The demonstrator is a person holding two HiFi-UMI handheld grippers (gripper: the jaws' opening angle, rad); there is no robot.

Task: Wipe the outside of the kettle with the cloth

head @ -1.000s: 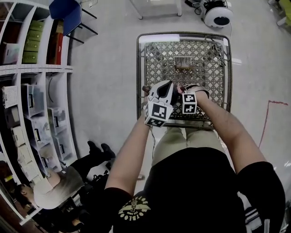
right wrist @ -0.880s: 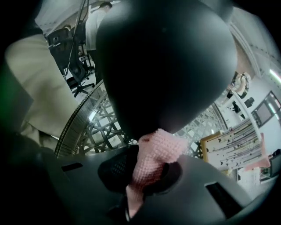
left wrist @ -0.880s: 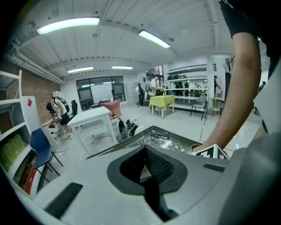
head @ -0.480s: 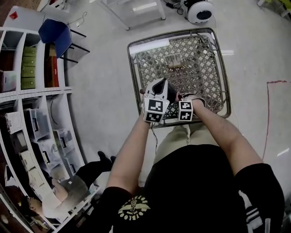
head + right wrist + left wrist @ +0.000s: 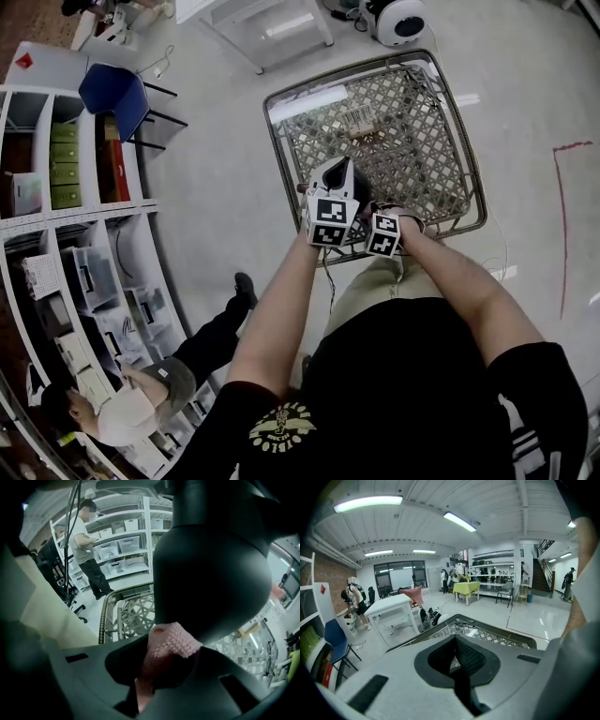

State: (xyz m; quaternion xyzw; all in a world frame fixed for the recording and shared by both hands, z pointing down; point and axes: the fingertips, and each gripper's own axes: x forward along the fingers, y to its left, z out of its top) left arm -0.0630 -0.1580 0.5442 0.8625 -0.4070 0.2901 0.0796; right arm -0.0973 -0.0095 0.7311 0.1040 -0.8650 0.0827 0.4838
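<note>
Over the near edge of a wire cart (image 5: pixel 281 150), my two grippers are held close together. My right gripper (image 5: pixel 159 667) is shut on a pink knitted cloth (image 5: pixel 168 644). That cloth presses against the dark rounded kettle (image 5: pixel 211 569), which fills the upper right of the right gripper view. In the head view the kettle (image 5: pixel 356 187) shows as a black shape between my left gripper (image 5: pixel 339 171) and my right gripper (image 5: pixel 371 204). In its own view, my left gripper (image 5: pixel 459 667) has its jaws together, with only a thin dark line between them. What it grips I cannot tell.
The cart's mesh floor (image 5: pixel 394 122) lies below the grippers, and its metal rim (image 5: pixel 105 616) runs close by. White shelves with bins (image 5: pixel 84 281) stand to the left. A person (image 5: pixel 141 403) crouches beside them. A blue chair (image 5: pixel 112 89) and a white table (image 5: pixel 262 23) stand farther off.
My right gripper has rolled and shifted a little along the kettle, and its marker cube now sits tilted beside the left cube. The left gripper stays put. The person by the shelves has moved.
</note>
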